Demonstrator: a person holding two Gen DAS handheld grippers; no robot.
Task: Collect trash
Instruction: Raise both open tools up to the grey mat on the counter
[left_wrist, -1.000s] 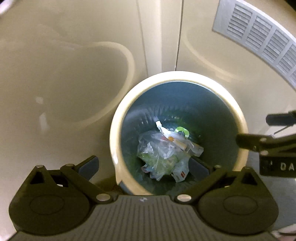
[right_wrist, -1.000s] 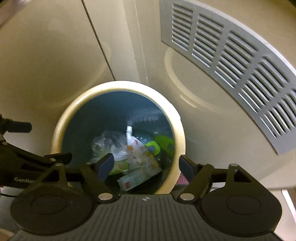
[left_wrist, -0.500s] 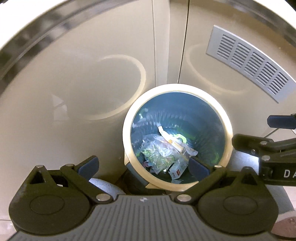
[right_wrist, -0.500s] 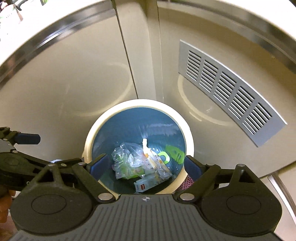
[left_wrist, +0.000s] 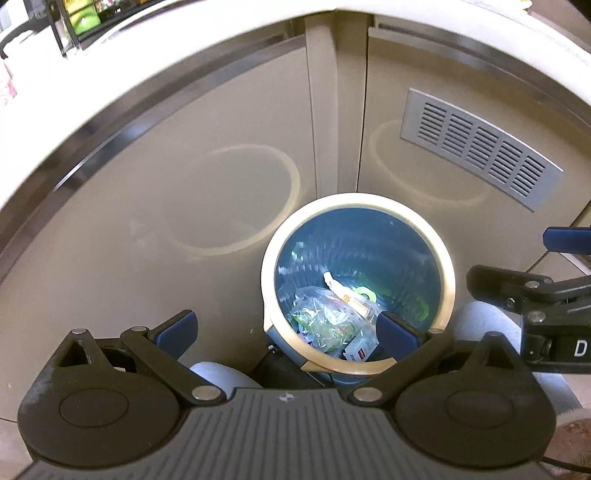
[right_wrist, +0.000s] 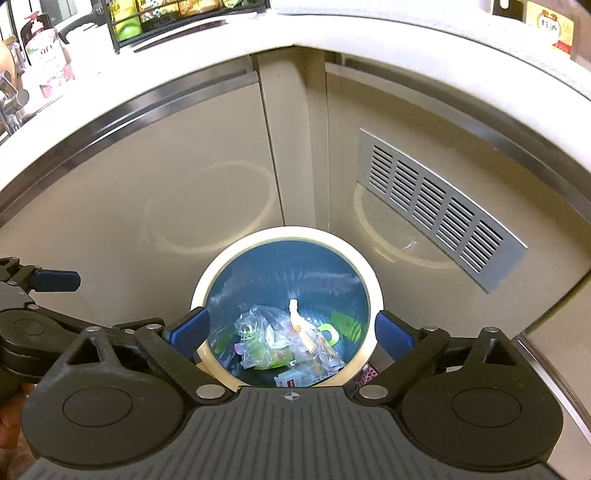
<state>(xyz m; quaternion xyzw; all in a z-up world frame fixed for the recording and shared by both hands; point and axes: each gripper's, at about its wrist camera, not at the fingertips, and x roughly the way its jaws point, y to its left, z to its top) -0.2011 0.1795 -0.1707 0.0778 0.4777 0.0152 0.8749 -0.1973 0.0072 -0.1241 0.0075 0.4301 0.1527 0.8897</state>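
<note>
Right gripper jaws spread wide, just been opening, pads bare. Left gripper likewise open, holding nothing. White "D" readable on right gripper's body in left view.

Below both: blue trash bin, cream rim; trash on its bottom, clear bags, red-marked packet, print unreadable.

Behind: beige cabinet doors, grey vent grille.

Farthest: counter, pump bottle, label unreadable.
</note>
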